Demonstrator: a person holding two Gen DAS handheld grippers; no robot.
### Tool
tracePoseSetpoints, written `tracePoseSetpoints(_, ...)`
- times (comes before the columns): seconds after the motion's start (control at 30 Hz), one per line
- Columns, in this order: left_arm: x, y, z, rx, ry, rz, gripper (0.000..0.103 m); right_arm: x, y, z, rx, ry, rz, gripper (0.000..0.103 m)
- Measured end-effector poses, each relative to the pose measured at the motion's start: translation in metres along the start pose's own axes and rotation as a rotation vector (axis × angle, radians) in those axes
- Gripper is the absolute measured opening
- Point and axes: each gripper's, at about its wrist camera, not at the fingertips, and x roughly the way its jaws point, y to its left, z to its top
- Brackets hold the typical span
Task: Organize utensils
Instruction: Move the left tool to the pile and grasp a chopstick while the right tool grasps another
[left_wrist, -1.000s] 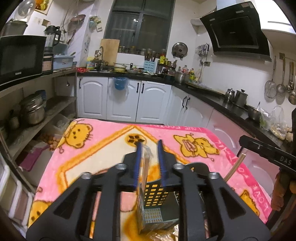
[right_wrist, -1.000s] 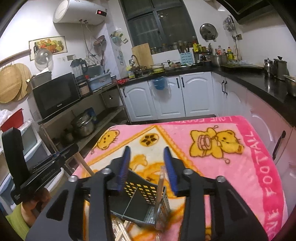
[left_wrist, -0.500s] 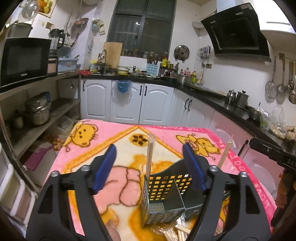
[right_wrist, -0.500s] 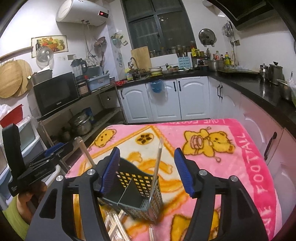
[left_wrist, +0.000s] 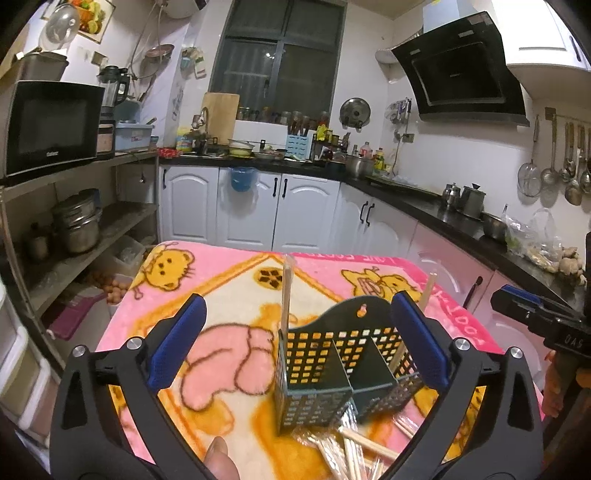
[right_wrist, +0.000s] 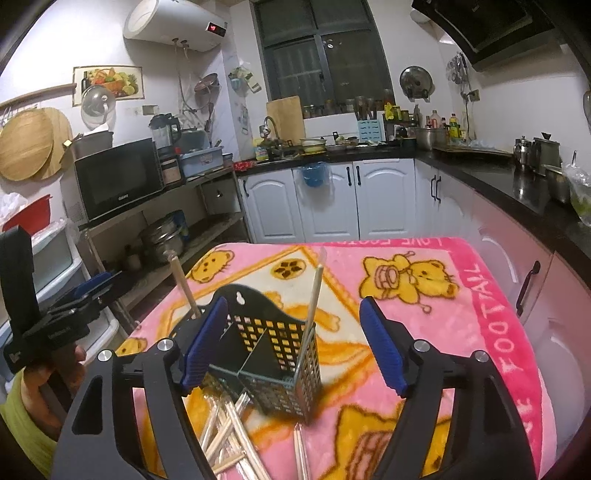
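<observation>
On the pink bear-print blanket (left_wrist: 236, 295) covering the counter stands a dark perforated utensil caddy (left_wrist: 343, 373), divided into two compartments. One chopstick (left_wrist: 285, 295) stands upright at the caddy's corner, another chopstick (right_wrist: 184, 288) leans out of its other side. Loose wrapped chopsticks (right_wrist: 229, 428) lie scattered just beside the caddy's base. Both left tongs (left_wrist: 295, 343) and right tongs (right_wrist: 291, 343) are spread wide, holding nothing, on either side of the caddy.

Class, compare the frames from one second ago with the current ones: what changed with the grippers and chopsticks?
Both the left gripper and right gripper opened wide and let go of their chopsticks, which now stand in the utensil basket. The basket, blanket and loose chopsticks stayed put.
</observation>
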Motion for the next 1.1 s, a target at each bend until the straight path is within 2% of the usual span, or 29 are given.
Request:
tracePoseSetpoints(0.23, -0.006, -0.001, -0.019, -0.013, 0.043, -0.013, 0.092, -0.004, 0.003, -0.023, -0.027, 0.035, -0.008, 0.072)
tracePoseSetpoints(0.73, 0.001, 0.008, -0.069, -0.078, 0.195, -0.02, 0.092, -0.004, 0.014, -0.074, -0.082, 0.138, 0.013, 0.071)
tracePoseSetpoints(0.87, 0.005, 0.01, -0.08, -0.092, 0.232, -0.019, 0.092, 0.0, 0.015, -0.088, -0.097, 0.173, 0.019, 0.068)
tracePoseSetpoints(1.1, 0.013, 0.018, -0.098, -0.136, 0.306, -0.02, 0.085, 0.007, 0.021, -0.103, -0.125, 0.219, 0.035, 0.067)
